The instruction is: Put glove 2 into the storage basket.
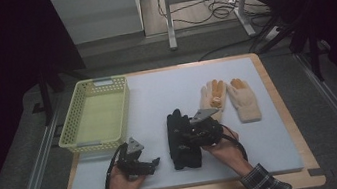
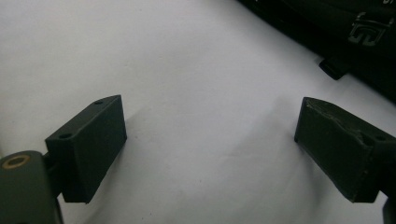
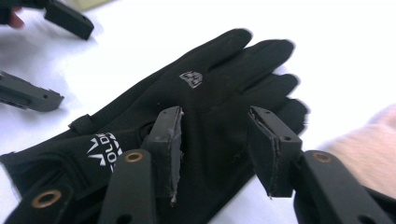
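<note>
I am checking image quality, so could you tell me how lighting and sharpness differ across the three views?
High view: dim, dark surroundings, black gloves lose detail. Left gripper view: bright white mat, soft jaw shadows. Right gripper view: mat overexposed, black glove fingertips slightly blurred.

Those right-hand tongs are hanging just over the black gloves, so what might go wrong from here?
The black gloves seem stacked, so the right tongs, jaws apart above them, might pinch only the top layer and leave the other behind. Closing on loose fabric, they might slip off. The cream gloves lie close by and the left tongs stand open nearby; a wide swing could drag either.
</note>
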### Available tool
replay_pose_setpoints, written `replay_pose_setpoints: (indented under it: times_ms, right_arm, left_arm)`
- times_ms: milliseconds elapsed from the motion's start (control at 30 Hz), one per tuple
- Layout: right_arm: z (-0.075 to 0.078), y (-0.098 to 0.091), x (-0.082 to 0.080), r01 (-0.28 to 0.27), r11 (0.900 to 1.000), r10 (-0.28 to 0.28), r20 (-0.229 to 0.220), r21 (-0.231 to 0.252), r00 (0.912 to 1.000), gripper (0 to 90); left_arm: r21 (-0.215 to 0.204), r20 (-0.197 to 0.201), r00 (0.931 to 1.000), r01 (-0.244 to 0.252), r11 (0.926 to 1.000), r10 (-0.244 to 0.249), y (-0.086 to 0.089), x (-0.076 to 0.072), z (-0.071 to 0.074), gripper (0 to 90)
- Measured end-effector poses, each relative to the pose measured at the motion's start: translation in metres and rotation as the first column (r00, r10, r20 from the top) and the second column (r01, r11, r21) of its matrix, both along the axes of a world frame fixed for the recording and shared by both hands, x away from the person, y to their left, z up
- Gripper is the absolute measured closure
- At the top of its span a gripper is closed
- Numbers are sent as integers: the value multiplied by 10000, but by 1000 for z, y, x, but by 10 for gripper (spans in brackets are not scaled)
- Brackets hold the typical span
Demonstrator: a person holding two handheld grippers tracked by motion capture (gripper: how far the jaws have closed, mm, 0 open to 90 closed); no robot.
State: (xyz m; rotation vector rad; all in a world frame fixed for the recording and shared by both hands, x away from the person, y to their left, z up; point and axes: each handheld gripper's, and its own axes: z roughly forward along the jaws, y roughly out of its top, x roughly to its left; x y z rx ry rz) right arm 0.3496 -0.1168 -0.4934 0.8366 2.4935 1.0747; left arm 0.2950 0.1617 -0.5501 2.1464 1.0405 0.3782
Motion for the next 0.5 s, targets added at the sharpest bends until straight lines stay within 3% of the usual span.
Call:
replay_pose_setpoints:
  times_ms: [167,367,500]
  right_arm:
    - [8,-23,-4,14,9989,-9,-122,463,9999,543]
    - [-4,-47,-15,-148,9988,175,-602,457,9980,774]
    - [-17,-54,-26,-385,9975,429,-765,586,9961,845]
  left_arm:
    - [-18,-14,10000,-14,10000,14,0,0,0,92]
    - [-67,-15,10000,-35,10000,35,0,0,0,92]
    - [-193,-95,9999,29,9998,-31,1,1,0,85]
